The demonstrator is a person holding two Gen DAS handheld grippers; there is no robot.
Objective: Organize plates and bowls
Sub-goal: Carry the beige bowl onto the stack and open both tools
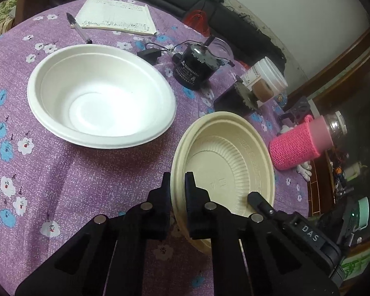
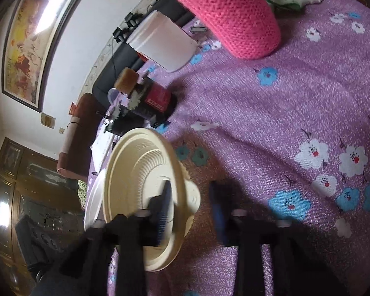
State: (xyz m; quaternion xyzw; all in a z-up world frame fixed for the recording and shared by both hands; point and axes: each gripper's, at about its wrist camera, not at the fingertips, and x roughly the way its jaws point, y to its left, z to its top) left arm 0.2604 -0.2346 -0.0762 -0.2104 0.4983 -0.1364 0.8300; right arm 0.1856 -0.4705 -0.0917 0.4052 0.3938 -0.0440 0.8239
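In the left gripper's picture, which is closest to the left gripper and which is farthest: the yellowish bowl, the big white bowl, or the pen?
1. Yellowish bowl: nearest, its rim is pinched in the left gripper jaws, on the right.
2. Big white bowl: next, sitting ahead and to the left on the purple cloth.
3. Pen: farthest, beyond the white bowl, beside the notepad.

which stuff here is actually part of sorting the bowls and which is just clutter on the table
Job: white bowl; beige bowl, left gripper clamped on its rim; right gripper open around its rim.

Lying about: notepad, pen, black motor, pink knitted bottle, white jar.
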